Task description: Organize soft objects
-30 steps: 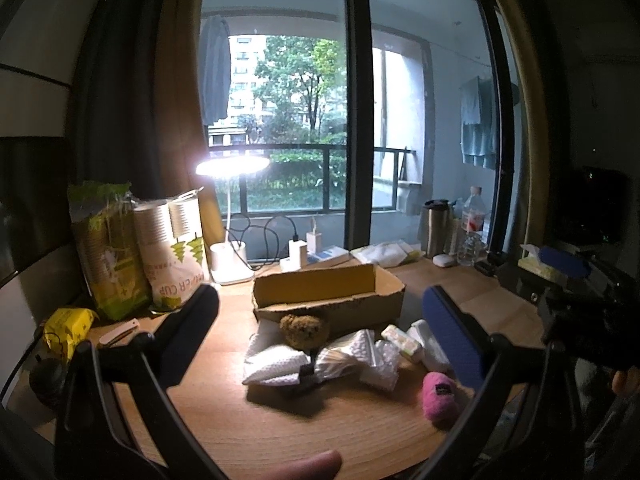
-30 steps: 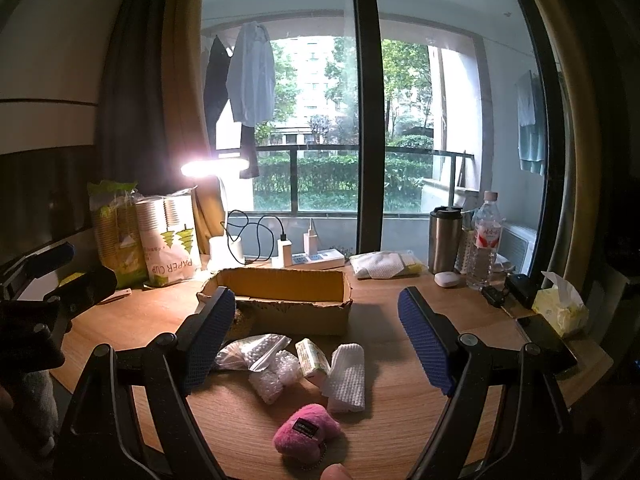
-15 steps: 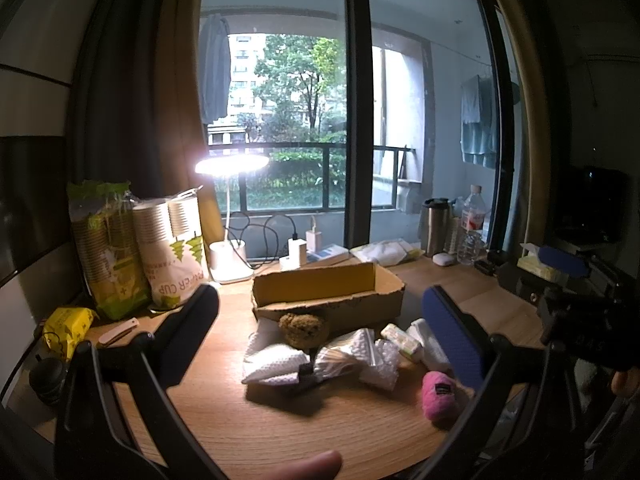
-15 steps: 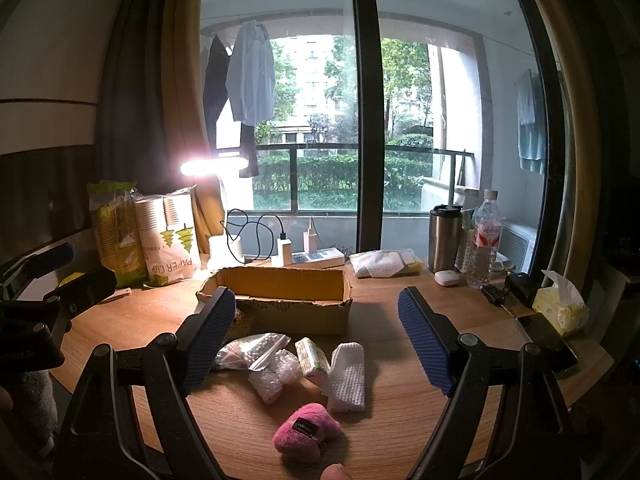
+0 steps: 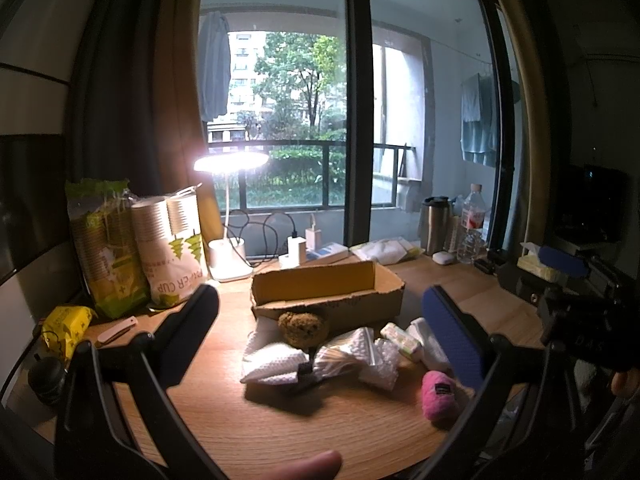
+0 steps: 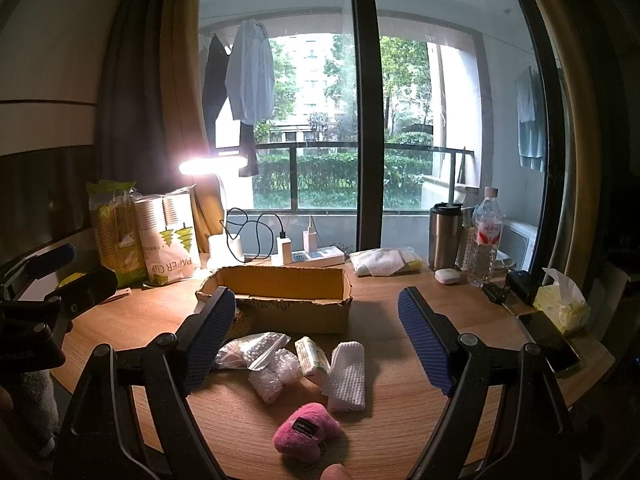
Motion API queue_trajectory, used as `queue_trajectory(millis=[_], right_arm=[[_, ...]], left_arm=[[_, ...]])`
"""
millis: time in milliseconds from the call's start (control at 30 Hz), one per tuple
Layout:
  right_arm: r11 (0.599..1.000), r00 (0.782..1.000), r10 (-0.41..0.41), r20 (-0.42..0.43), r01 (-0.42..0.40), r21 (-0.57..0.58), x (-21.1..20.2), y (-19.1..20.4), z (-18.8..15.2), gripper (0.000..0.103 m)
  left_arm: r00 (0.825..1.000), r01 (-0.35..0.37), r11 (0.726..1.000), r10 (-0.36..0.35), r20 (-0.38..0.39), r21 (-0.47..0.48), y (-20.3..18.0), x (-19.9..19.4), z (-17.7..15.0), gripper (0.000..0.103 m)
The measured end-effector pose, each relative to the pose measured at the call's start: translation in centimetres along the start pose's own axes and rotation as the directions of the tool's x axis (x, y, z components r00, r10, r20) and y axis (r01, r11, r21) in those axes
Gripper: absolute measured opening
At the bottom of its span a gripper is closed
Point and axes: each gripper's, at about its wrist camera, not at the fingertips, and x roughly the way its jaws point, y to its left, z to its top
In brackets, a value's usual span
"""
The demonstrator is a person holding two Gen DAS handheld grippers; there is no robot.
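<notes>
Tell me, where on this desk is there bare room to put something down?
Bare wood lies right of the cardboard box, up to the phone, and along the near edge left of the pink plush. It is crowded just before the box, and along the window.

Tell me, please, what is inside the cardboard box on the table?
The cardboard box shows only its bare inner back wall; no soft object rises above its rim. Its floor is hidden by the front wall, so something flat could lie there unseen.

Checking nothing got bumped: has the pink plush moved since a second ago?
No. In the right wrist view the pink plush lies in the same spot below the folded white cloth and in front of the box.
</notes>
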Motion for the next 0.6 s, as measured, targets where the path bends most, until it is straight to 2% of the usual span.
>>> queue_trajectory(millis=[367,500,600], right_arm=[[1.0,1.0,0.0,-0.008,0.0,0.009,0.5,0.0,-0.6,0.086],[1.0,0.999,-0.01,-0.053,0.01,0.013,1.4,-0.5,-1.4,0.086],[0.999,0.995,-0.017,-0.1,0.02,0.033,2.3,-1.3,-2.4,0.086]], left_arm=[[1.0,0.009,1.0,-0.009,-0.026,-0.001,-0.2,0.9,-0.2,0.103],[0.995,0.024,1.0,-0.024,-0.096,-0.005,-0.5,2.5,-0.9,0.103],[0.983,0.024,1.0,-0.023,-0.184,0.003,-1.0,4.4,-1.9,0.103]])
